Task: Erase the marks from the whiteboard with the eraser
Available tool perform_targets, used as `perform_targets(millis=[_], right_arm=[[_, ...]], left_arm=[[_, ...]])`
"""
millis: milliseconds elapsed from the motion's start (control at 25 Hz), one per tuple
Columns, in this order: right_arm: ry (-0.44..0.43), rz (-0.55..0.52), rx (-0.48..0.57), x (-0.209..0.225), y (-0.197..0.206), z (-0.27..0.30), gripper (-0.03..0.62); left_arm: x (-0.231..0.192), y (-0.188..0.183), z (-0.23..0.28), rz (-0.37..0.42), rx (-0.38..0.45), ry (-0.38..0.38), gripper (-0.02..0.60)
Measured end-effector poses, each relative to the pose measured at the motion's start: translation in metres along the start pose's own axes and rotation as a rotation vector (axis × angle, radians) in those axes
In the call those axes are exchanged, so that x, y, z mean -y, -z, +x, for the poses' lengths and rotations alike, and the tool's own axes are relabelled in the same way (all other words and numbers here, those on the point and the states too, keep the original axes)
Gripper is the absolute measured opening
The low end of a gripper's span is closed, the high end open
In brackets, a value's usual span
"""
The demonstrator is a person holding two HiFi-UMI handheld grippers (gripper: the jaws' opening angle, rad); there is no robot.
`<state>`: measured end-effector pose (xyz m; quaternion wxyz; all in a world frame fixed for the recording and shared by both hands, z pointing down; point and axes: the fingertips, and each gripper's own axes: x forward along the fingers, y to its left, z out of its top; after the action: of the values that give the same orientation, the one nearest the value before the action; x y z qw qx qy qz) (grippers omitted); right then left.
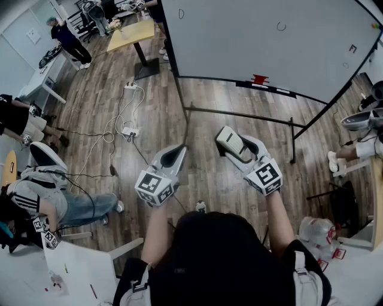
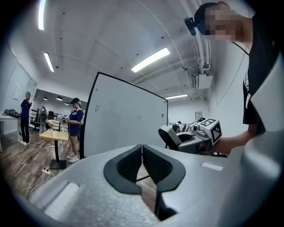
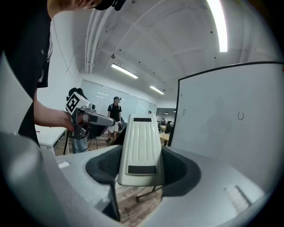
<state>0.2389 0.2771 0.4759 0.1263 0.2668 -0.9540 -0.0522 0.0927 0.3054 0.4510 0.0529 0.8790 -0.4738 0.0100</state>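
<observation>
The whiteboard stands ahead on a black frame and carries a few small dark marks, such as an oval and a curl. A red object lies on its tray. My right gripper is shut on a cream ribbed eraser, held well short of the board. In the right gripper view the eraser stands upright between the jaws of that gripper, and the whiteboard is to the right. My left gripper is shut with nothing in it.
Cables and a power strip lie on the wood floor at left. The board's black floor bar runs across in front. Seated people are at left, a yellow table beyond, and plastic bottles at lower right.
</observation>
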Motion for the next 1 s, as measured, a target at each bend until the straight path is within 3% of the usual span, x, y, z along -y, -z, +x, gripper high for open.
perform_targets(millis=[320, 1000], right_arm=[[0.005, 0.132, 0.014, -0.002, -0.010, 0.026, 0.262], [0.063, 0.050, -0.045, -0.009, -0.016, 0.093, 0.262]], left_arm=[[-0.028, -0.002, -0.009, 0.005, 0.005, 0.014, 0.015], [-0.100, 0.011, -0.020, -0.030, -0.001, 0.031, 0.015]])
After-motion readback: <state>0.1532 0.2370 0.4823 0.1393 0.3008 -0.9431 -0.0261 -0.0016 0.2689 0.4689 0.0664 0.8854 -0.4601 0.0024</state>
